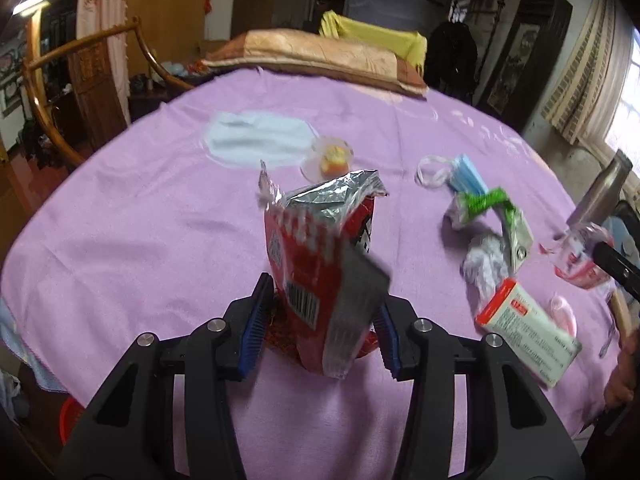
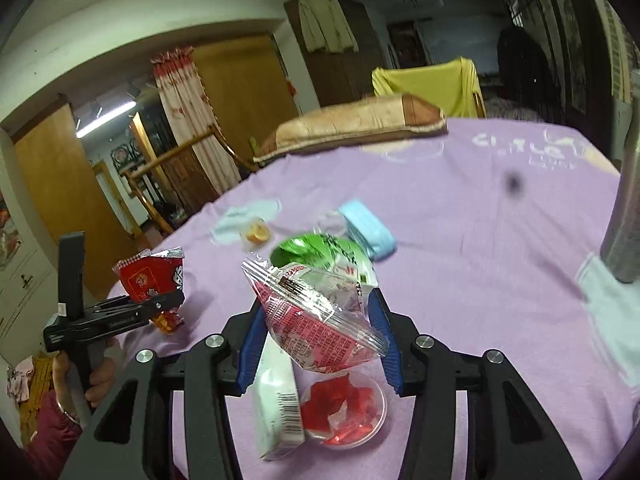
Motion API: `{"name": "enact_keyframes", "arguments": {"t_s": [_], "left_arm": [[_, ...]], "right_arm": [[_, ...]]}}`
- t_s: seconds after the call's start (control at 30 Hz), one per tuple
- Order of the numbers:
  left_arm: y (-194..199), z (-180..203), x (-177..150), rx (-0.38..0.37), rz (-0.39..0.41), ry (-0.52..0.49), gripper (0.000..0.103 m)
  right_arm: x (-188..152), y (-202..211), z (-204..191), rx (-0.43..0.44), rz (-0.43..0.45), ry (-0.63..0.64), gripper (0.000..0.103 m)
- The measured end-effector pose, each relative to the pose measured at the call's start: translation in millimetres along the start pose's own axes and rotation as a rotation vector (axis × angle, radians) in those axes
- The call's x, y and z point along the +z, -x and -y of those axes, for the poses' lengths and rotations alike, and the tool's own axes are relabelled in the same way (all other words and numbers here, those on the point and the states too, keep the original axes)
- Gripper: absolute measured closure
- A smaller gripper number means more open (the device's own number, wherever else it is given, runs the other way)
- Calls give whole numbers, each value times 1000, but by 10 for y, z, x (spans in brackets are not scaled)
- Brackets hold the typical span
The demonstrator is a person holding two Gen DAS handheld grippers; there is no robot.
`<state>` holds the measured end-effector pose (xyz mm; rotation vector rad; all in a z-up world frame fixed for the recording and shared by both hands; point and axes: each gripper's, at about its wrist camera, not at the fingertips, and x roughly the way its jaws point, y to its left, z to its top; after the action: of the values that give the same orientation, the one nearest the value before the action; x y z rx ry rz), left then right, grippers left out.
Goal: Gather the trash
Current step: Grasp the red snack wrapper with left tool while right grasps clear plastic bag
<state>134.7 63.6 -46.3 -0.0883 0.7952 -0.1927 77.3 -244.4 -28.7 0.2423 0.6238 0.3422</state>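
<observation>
My left gripper (image 1: 320,328) is shut on a red snack bag (image 1: 316,256), which stands upright between the blue pads with its torn silver foil top open. From the right wrist view the same bag (image 2: 152,276) hangs at the left in that gripper, with a person's hand (image 2: 100,376) below. My right gripper (image 2: 320,340) is shut on a clear wrapper with red print (image 2: 316,320), held above the purple tablecloth (image 2: 480,260). More trash lies on the cloth: a green wrapper (image 1: 488,200), a white box with a red end (image 1: 528,336) and crumpled white plastic (image 1: 484,264).
Under the right gripper sit a clear cup of red pieces (image 2: 344,412) and the white box (image 2: 276,400). Farther off lie a blue mask pack (image 2: 368,232), a pale blue mask (image 1: 256,136) and a small cup with an orange thing (image 1: 332,160). A metal bottle (image 2: 628,216) stands right, a pillow (image 1: 320,56) at the far edge.
</observation>
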Motion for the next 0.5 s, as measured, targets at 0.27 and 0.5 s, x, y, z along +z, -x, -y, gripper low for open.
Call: {"name": "enact_keyframes", "arguments": {"t_s": [0.27, 0.5], "left_arm": [[539, -156, 58, 31, 97, 24, 56], [1071, -687, -343, 144, 122, 104, 56]], "right_arm": [[3, 262, -112, 46, 33, 13, 54], [-10, 338, -394, 129, 29, 44, 54]]}}
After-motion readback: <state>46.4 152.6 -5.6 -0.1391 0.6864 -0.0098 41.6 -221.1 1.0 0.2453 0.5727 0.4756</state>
